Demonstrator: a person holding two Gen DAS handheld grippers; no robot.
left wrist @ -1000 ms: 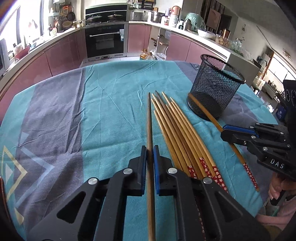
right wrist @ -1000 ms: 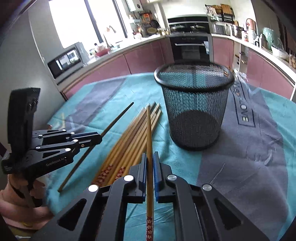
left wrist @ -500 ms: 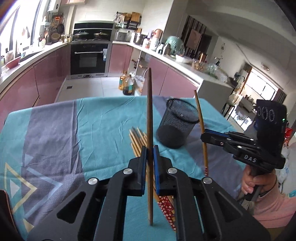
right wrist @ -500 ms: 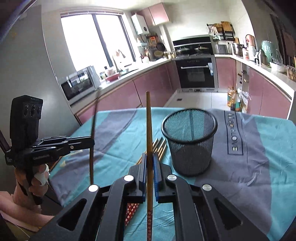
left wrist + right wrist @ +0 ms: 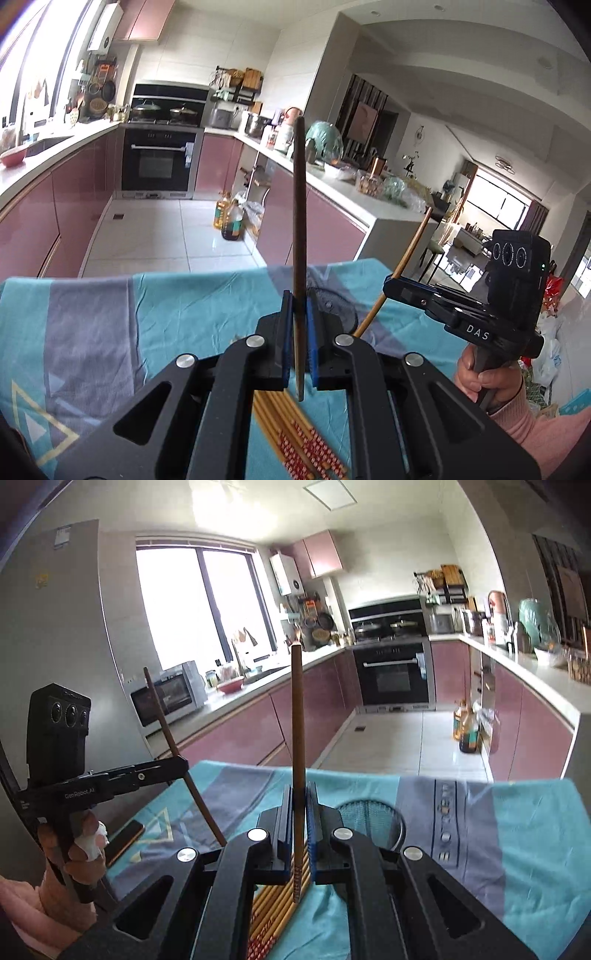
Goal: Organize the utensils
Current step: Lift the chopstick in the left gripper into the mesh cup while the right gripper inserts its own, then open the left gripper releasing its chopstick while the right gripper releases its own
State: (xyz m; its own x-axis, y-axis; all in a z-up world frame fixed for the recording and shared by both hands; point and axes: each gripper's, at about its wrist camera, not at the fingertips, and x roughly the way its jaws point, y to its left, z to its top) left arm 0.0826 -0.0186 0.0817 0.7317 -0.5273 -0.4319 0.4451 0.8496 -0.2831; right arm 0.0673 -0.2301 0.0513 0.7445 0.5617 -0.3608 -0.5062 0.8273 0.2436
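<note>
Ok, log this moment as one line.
left gripper: shut on dark chopstick | right gripper: shut on light chopstick | both lifted above table | mesh cup: empty-looking | loose chopsticks: on cloth

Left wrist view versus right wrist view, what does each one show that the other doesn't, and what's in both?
Only the left wrist view shows the living area beyond the counter. Only the right wrist view shows the window, the microwave and a phone on the tablecloth. Both show the oven, the chopstick bundle lying on the tablecloth, and each tongs shut on one raised chopstick.
</note>
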